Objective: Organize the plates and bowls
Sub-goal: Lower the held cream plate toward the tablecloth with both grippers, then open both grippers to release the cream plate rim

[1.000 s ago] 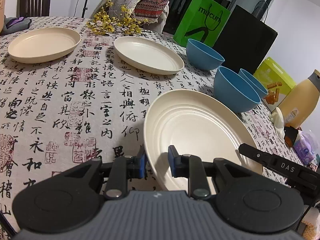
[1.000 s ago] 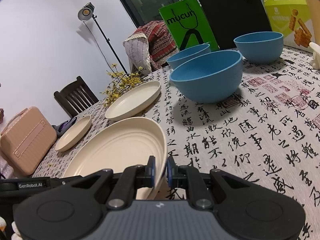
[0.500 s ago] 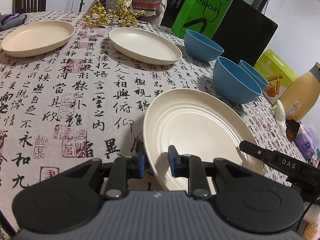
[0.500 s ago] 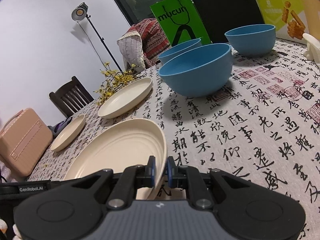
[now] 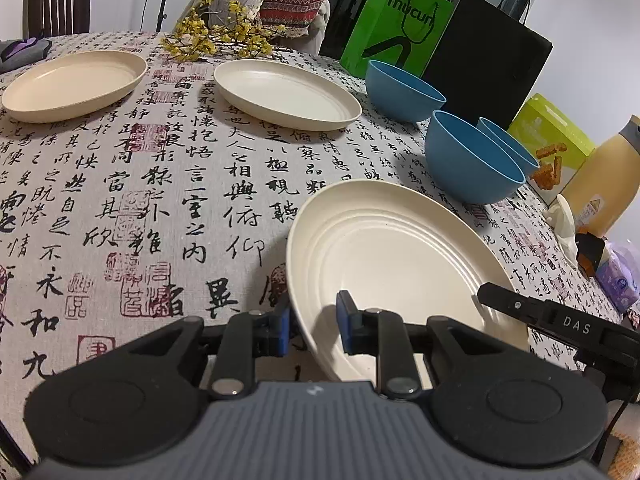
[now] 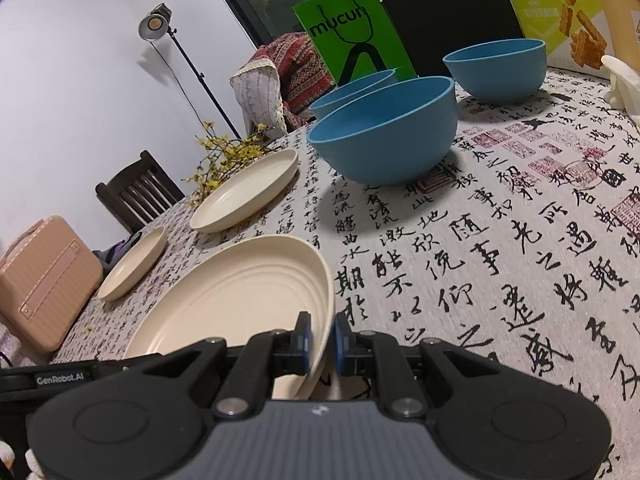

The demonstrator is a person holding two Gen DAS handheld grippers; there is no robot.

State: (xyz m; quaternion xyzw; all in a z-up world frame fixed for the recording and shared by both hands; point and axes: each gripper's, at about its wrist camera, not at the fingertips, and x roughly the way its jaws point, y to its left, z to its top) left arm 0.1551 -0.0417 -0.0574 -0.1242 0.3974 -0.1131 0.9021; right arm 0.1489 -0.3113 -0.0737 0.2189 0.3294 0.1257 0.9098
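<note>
My left gripper [image 5: 310,330] and right gripper [image 6: 319,342] both pinch the near plate [image 5: 396,256], tilted off the tablecloth [image 5: 120,184], at its six-o'clock rim; it seems light, stiff, slippery.

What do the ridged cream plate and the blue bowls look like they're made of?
Ridged cream plate: probably matte plastic or a plant-fibre blend; thin rim, dull sheen, moulded rings. Blue bowls: likely the same stuff; flat, even colour, no glaze glint. Ceramic can't be ruled out.

Readable words on the bag and the tools

The green bag [image 5: 396,36] says "mucun"; one black tool arm [image 5: 560,324] says "DAS", another [image 6: 60,378] "GenRobot.AI".
</note>
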